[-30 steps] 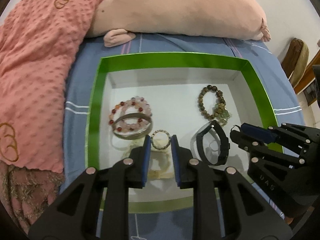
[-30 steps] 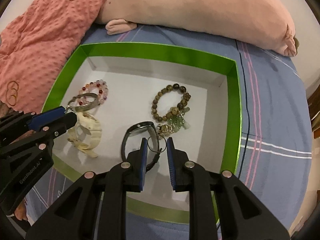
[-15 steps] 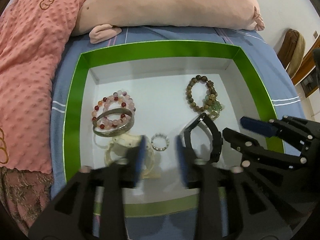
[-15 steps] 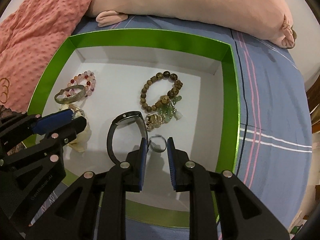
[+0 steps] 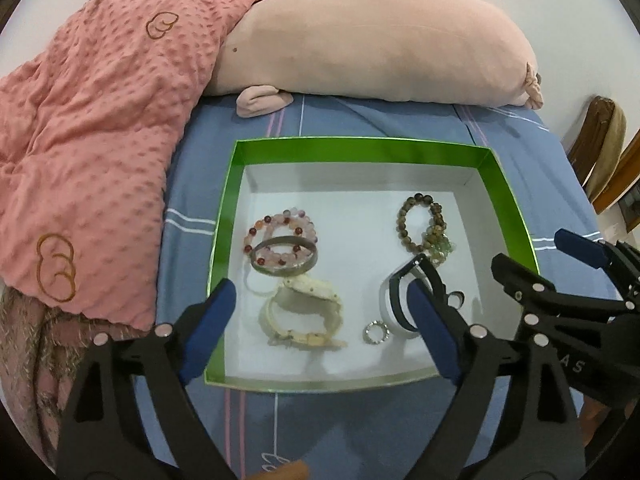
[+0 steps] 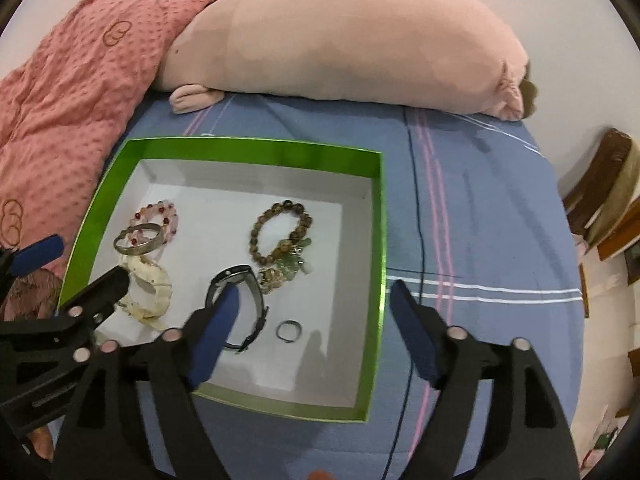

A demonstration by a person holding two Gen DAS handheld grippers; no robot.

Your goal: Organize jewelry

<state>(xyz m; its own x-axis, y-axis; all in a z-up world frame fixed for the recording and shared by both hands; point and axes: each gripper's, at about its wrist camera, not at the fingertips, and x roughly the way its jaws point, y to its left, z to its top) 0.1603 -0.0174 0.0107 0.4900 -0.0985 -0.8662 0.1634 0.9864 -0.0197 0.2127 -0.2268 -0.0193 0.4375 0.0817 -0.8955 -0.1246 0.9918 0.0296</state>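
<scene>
Both left tongs (image 5: pixel 320 304) and right tongs (image 6: pixel 314 300), just opened, are released and empty. The small plain metal ring (image 6: pixel 289 330) near the green-rimmed white box's (image 6: pixel 382 264) front edge could be knocked if re-approached carelessly.

Only legible text: "A S", white letters on the black body of the right gripper (image 5: pixel 524 264), left-wrist view; rest of word cut off. Lettering on left gripper (image 6: pixel 76 266) body in right-wrist view is too blurred to read.

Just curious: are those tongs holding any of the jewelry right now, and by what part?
Nothing is held. Both the left tongs and right tongs have just opened, empty.
</scene>
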